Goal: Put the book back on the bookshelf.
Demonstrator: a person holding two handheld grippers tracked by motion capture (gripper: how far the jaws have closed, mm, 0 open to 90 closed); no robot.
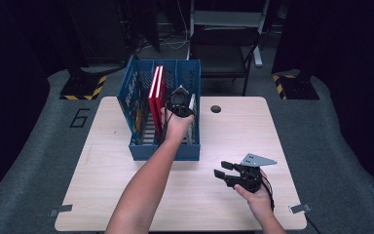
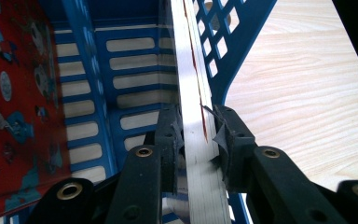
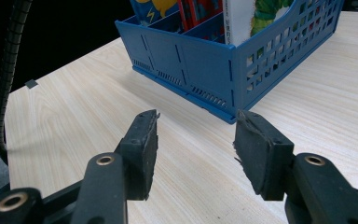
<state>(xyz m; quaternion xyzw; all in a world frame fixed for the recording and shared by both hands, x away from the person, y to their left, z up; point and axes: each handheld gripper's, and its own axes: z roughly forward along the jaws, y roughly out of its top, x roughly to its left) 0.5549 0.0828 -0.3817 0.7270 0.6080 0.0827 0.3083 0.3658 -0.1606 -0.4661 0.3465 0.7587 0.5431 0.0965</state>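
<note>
From above, my left gripper reaches into the blue rack on the counter, beside the red books. Along its jaws, I'm pinching a thin book by its top edge in the rightmost slot; it's light and slim, likely floppy, so gripping near the spine suits. My right gripper hovers with jaws spread, empty.

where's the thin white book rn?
In the high view, the thin white book stands in the rightmost slot of the blue file rack, clamped by the left gripper, right of the red books.
</note>
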